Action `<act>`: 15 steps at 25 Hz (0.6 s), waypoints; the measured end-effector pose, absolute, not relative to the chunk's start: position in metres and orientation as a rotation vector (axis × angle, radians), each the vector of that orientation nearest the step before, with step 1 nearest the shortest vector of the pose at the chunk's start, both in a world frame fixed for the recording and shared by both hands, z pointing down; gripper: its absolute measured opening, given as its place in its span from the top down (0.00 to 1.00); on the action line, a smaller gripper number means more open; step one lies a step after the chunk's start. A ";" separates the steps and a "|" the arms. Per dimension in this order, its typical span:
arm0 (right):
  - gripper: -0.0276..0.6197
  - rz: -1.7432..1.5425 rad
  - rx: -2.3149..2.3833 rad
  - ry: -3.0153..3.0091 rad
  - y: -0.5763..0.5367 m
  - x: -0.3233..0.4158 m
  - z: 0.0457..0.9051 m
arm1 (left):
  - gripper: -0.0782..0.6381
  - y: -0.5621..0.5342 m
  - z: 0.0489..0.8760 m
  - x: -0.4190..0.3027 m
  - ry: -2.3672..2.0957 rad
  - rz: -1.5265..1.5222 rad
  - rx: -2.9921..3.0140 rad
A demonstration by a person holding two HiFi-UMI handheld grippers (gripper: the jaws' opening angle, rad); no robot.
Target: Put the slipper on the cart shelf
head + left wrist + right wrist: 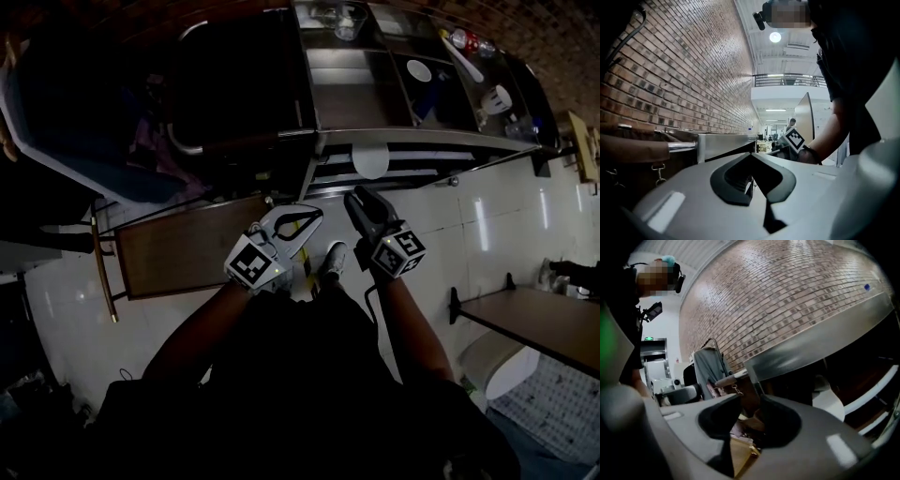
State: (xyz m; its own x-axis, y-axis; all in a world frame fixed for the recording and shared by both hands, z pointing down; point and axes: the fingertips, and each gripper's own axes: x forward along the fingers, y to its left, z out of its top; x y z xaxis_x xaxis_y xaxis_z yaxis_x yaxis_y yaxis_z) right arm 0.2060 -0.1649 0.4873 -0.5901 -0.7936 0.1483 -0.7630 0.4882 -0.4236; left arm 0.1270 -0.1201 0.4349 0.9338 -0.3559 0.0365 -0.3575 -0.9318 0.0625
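With left gripper (315,216) jaws together and right gripper (357,199) jaws slightly apart, both empty, treat the apparent white slipper (370,159) on the cart shelf (427,153) as light and bendy; pinch the sole's edge.

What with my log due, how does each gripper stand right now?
Left gripper: shut, empty.
Right gripper: partly open, empty.

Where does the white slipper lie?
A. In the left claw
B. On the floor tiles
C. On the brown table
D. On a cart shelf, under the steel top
D: the slipper rests on a shelf of the cart, below its steel top.
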 end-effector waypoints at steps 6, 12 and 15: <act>0.95 -0.595 -1.271 2.713 -0.129 0.148 0.455 | 0.89 -0.102 0.428 0.090 -0.565 0.042 3.027; 0.95 -0.489 -1.128 2.878 -0.093 0.103 0.429 | 0.89 -0.084 0.420 0.068 -0.656 0.039 3.004; 0.95 -0.447 -1.052 2.931 -0.076 0.090 0.421 | 0.89 -0.071 0.418 0.059 -0.713 0.027 2.978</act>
State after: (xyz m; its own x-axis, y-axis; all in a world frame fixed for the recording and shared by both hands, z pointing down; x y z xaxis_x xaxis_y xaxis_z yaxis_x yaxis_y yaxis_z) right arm 0.0896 -0.0762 0.4213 -0.7762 -0.6225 0.0996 -0.6239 0.7359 -0.2630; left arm 0.0585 -0.0710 0.4178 0.8917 -0.4512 0.0353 -0.4526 -0.8887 0.0729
